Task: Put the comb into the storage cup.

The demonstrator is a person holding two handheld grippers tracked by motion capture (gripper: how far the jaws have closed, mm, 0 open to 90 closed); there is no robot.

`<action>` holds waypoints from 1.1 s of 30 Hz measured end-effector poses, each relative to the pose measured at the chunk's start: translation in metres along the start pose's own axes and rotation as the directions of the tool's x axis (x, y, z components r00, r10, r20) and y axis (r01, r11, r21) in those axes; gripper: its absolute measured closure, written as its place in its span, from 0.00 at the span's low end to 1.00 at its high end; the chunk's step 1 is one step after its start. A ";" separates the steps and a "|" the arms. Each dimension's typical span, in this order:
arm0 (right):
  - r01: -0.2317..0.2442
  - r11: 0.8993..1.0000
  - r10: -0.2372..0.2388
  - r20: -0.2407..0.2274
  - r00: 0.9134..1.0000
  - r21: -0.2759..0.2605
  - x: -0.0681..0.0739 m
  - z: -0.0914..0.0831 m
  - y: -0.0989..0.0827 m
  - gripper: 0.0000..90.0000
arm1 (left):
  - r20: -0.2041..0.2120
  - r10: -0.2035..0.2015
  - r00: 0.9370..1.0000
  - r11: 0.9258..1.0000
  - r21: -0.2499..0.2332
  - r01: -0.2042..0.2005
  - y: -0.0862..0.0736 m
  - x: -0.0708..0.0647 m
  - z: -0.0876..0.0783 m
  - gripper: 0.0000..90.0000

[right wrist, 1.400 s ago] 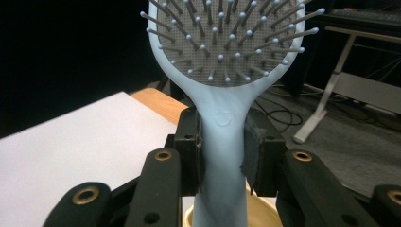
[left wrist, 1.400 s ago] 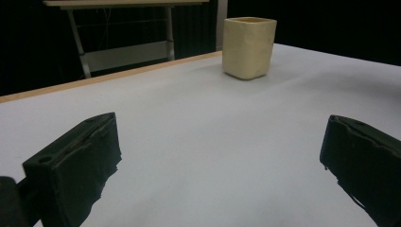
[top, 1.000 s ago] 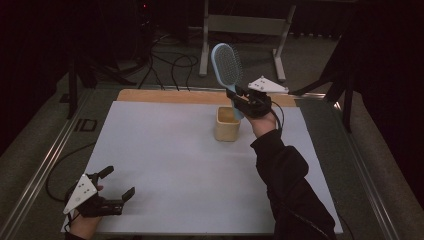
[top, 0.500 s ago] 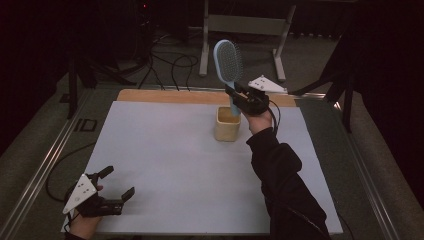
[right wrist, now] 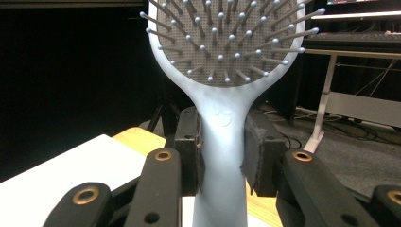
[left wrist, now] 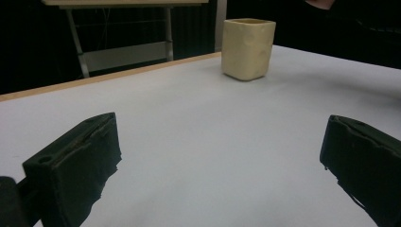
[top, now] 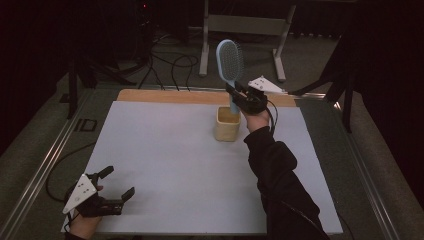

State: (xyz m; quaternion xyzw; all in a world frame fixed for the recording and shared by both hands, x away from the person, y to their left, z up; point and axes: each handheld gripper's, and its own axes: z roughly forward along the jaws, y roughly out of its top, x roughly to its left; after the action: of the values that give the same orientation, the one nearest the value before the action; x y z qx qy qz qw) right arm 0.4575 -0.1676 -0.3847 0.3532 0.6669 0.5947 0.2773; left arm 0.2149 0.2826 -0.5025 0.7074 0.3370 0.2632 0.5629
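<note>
Right gripper view showed the right gripper (right wrist: pixel 222 156) clamped on the hairbrush (right wrist: pixel 222 94) by its neck: light, stiff, smooth plastic, best held there.

Dim all round — dark beyond the table (top: pixel 165 150), whose white top catches soft overhead light; close jaws slightly blurred.

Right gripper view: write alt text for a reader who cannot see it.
The right gripper clamps the handle of a pale blue hairbrush, held upright with its bristles facing the camera. A white table with a wooden edge lies below.
</note>
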 end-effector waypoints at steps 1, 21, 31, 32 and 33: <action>-0.001 1.000 0.001 0.002 1.000 -0.001 0.000 0.001 -0.001 0.78 | 0.000 0.000 1.000 1.000 0.000 0.000 0.000 0.000 0.000 0.00; -0.018 1.000 0.018 -0.013 1.000 -0.001 -0.005 0.012 -0.022 0.78 | 0.002 -0.003 1.000 1.000 0.002 0.003 0.000 0.000 0.000 0.00; -0.012 0.999 0.013 -0.012 1.000 0.034 -0.004 0.016 -0.033 0.78 | -0.001 -0.004 1.000 1.000 0.000 0.004 0.000 0.000 0.000 0.00; -0.015 0.999 0.016 -0.013 1.000 0.035 -0.004 0.016 -0.034 0.78 | -0.001 -0.004 1.000 1.000 0.001 0.004 0.000 0.000 0.000 0.00; -0.016 0.999 0.017 -0.010 1.000 0.038 -0.005 0.016 -0.035 0.78 | -0.001 -0.004 1.000 1.000 0.001 0.004 -0.001 0.000 0.000 0.00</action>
State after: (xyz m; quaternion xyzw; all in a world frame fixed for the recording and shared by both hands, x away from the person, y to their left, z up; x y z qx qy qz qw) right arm 0.4681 -0.1635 -0.4218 0.3607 0.6764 0.5861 0.2624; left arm 0.2152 0.2830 -0.5030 0.7068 0.3386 0.2625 0.5629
